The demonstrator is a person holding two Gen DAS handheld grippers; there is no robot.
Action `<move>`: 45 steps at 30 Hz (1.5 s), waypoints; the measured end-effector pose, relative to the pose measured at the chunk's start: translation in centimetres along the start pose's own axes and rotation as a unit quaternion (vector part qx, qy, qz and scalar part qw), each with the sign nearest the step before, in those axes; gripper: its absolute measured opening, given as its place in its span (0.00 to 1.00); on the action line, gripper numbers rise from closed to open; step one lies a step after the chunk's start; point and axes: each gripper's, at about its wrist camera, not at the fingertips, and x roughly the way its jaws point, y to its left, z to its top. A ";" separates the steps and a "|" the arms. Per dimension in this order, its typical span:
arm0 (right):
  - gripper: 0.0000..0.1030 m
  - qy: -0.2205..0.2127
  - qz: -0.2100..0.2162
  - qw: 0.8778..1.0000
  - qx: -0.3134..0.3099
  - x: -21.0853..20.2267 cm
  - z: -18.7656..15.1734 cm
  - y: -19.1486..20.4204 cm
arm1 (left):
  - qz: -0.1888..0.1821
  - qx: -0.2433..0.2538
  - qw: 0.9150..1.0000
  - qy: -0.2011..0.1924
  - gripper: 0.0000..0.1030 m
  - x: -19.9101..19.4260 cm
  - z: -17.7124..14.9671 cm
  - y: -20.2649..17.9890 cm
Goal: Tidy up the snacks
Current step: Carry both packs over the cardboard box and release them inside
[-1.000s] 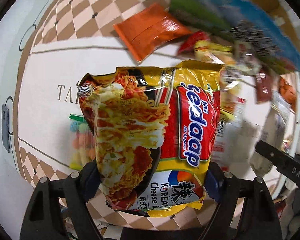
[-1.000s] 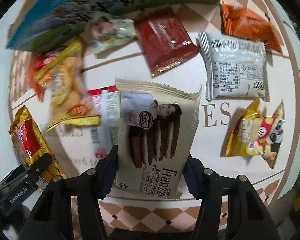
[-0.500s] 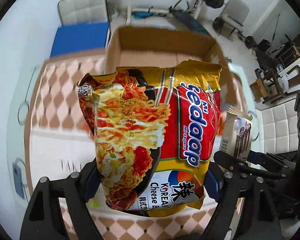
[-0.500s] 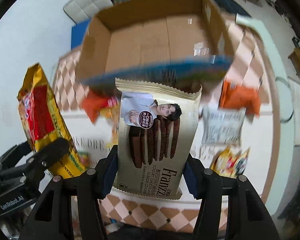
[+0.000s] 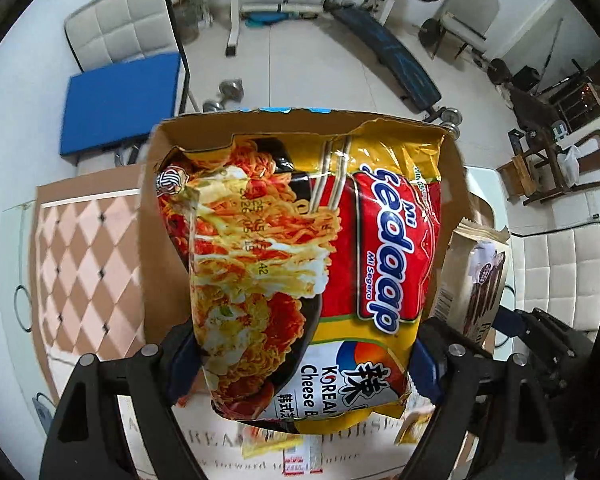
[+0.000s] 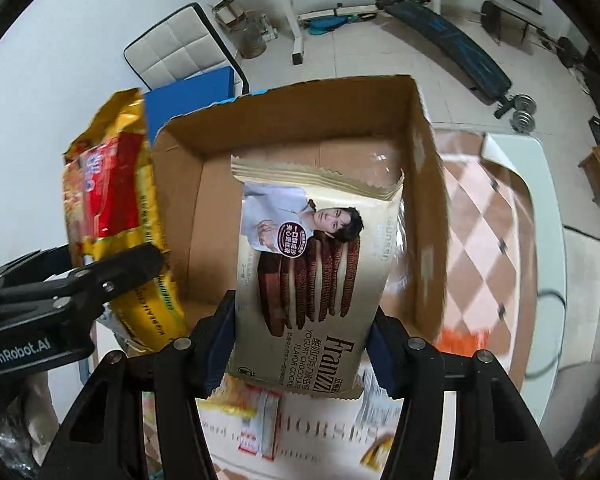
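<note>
- Left wrist view: the left gripper (image 5: 300,364) clasps the lower part of a yellow-and-red noodle packet (image 5: 308,264), its pads pressing on both side edges.
- The noodle packet hangs over the open cardboard box (image 5: 150,240), covering most of the box's inside from this view; its long axis runs away from the fingers toward the box's far wall, with the brand lettering running along that axis.
- Just right of the box's right wall, the beige cookie packet (image 5: 476,276) shows edge-on, with part of the right gripper below it.
- Right wrist view: the right gripper (image 6: 300,344) grips the cookie packet (image 6: 316,276) at its lower end, pads tight on both sides.
- This packet is above the box (image 6: 428,220) too, its crimped top edge pointing toward the box's far wall and its long axis in line with the fingers; the box floor around it is bare brown cardboard.
- At the box's left wall the noodle packet (image 6: 112,208) appears, blurred, with the black left gripper (image 6: 60,292) below it.
- Other snack packs (image 6: 256,420), blurred, lie on the table on the near side of the box, and an orange pack (image 6: 460,340) lies right of it.
- The box stands on a tablecloth (image 5: 84,264) of brown and pink diamonds with printed lettering on a white band.
- Beyond the box are a white tiled floor (image 6: 360,52), a blue mat (image 5: 120,100), white padded chairs (image 5: 124,24) and a weight bench (image 6: 448,40) with barbells.
</note>
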 end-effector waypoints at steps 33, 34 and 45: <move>0.95 0.102 -0.046 0.993 -0.038 13.1 9.6 -2.1 | 0.022 -0.044 0.998 0.040 0.93 6.3 4.7 0.8; 0.95 0.096 -0.051 0.993 -0.040 12.5 9.3 -1.9 | 0.025 -0.047 0.998 0.030 0.93 5.7 4.0 1.4; 0.95 0.003 -0.072 0.997 -0.024 3.7 4.3 -0.7 | 0.074 -0.046 0.994 -0.072 0.93 -2.7 -3.5 2.2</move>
